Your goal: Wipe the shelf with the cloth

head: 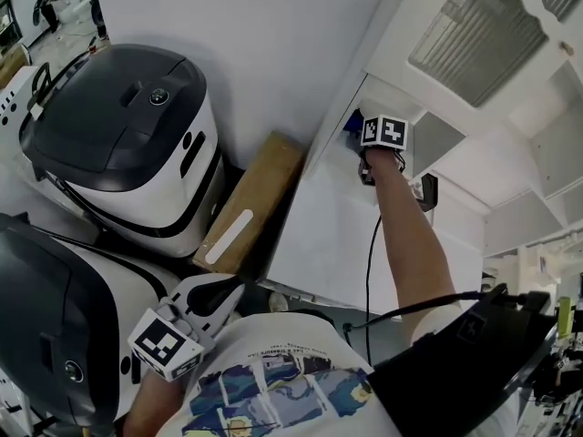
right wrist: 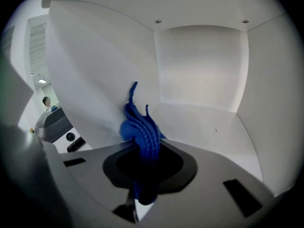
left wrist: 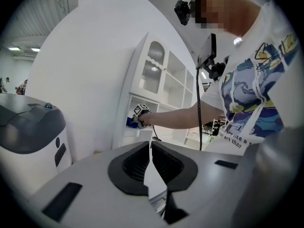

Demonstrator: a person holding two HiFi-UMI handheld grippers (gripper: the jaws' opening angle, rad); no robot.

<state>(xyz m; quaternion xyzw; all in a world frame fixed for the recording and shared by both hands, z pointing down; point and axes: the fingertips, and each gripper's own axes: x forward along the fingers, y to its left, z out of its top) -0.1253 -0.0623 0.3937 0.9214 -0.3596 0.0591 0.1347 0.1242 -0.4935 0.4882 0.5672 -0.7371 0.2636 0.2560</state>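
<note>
Where your right tool was clamped on the cloth, the grip sat on a bunched fold, and the loose blue end stood up at 12 o'clock from the jaws. I judged the cloth light, soft and ribbed. It would crumple rather than push, so a hold close to the wiping end would suit it. It sat inside the shelf compartment, close to the left wall; contact could not be confirmed. Your left tool was closed on nothing, low by your body. Only the right gripper view showed the grip. The head view gave just a blue scrap at 10 o'clock of the marker cube. The left gripper view added your reaching arm.
</note>
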